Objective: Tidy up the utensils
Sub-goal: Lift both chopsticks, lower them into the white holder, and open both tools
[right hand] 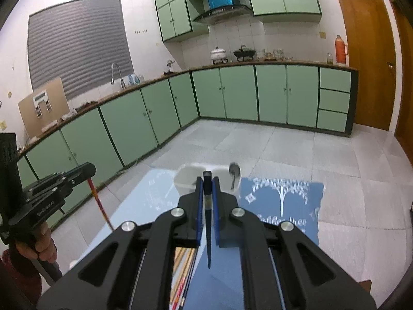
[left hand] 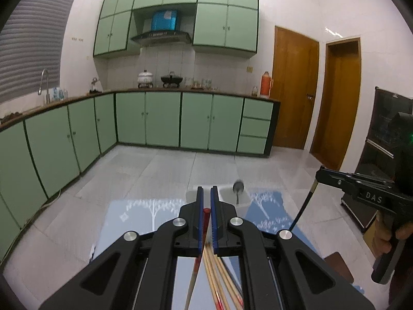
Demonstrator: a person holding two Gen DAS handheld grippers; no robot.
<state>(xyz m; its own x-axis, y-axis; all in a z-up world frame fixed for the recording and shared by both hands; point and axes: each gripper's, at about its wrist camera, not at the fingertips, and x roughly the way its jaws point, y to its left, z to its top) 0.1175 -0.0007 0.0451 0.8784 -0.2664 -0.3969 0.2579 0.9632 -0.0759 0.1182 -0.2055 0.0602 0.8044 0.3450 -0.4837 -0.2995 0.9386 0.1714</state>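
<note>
Between the left gripper [left hand: 206, 196] fingers sits a red chopstick [left hand: 206, 213], clamped near its top end, shaft running down toward the cam. Below the fingers, more wooden chopsticks [left hand: 219, 276] lie on the tabletop [left hand: 136, 214], which has a blue cloth w/ white tree print. Just ahead of the fingertips: a white holder [left hand: 227, 193] w/ a metal spoon [left hand: 238, 187] standing in it, bowl up. Right gripper [right hand: 207, 180] fingers are closed on a black chopstick [right hand: 207, 219], top end poking past the tips, point hanging down toward the cam. Holder [right hand: 188, 178] sits directly beyond those tips, spoon [right hand: 234, 171] to their right.
</note>
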